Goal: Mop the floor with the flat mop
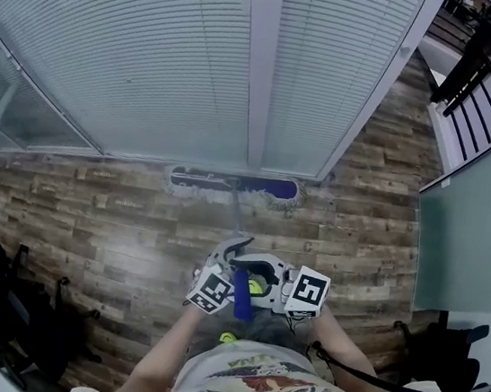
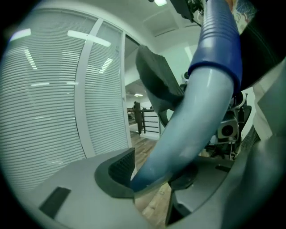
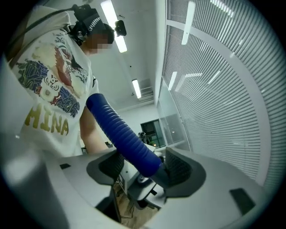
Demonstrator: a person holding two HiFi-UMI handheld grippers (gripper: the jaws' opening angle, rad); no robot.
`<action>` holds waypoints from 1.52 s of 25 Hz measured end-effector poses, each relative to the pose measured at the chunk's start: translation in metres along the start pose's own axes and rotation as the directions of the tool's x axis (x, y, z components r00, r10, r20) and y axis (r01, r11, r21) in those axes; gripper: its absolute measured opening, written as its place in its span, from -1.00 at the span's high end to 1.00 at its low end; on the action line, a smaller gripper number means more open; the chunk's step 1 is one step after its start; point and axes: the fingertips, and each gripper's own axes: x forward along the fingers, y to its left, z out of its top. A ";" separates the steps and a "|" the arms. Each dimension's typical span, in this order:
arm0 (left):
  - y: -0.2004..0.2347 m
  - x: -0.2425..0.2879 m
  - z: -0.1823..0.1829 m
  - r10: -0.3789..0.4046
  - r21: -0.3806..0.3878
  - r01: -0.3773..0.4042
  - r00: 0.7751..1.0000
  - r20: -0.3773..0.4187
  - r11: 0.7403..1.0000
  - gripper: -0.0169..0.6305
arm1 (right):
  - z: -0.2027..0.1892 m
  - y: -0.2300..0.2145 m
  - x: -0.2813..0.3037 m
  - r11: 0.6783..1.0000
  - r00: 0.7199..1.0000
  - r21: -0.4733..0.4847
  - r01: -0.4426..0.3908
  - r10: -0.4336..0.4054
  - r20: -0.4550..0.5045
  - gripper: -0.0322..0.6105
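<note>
Lying flat on the brown wood-plank floor (image 1: 89, 214), the flat mop (image 1: 234, 183) has a long, narrow blue head edged in pale fringe. The head sits crosswise against the foot of the glass wall with white slatted blinds (image 1: 156, 60). From the middle of the head a thin pale blue-grey shaft (image 2: 187, 125) slants back toward the person and ends in a dark blue ribbed grip (image 3: 120, 132).

The left tongs (image 2: 154, 172) are clamped on the pale shaft just below the grip. The shaft is seated between the two dark ridged pads, and the jaws stand wide around it. The right tongs (image 3: 140, 167) are clamped on the lower end of the ribbed grip, which is pressed between their pads. In the head view the two sit side by side in front of the person's printed white T-shirt (image 3: 49, 89), left tongs a little farther along the handle.

In the head view the shaft is faint against the planks, and the two square-marker cubes cover much of both tongs. Neither gripper view shows the mop head. In the left gripper view the frame's top edge cuts the ribbed grip off. Dark shapes at the head view's lower left are too murky to name.
</note>
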 end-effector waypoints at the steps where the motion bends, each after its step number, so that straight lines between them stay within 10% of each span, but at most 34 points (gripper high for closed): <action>1: 0.006 0.005 0.004 0.009 0.003 -0.009 1.000 0.001 1.000 0.44 | 0.005 -0.008 -0.002 1.000 1.000 -0.005 0.017 -0.017 0.009 -0.01; 14: -0.062 -0.036 -0.009 -0.018 0.058 0.020 0.999 -0.028 0.998 0.49 | -0.025 0.062 -0.004 0.988 0.988 -0.011 0.154 -0.154 -0.010 0.03; 38: -0.449 -0.168 -0.030 -0.090 0.066 0.091 0.996 -0.015 0.994 0.50 | -0.127 0.436 -0.098 0.968 0.966 0.014 0.249 -0.247 -0.077 0.03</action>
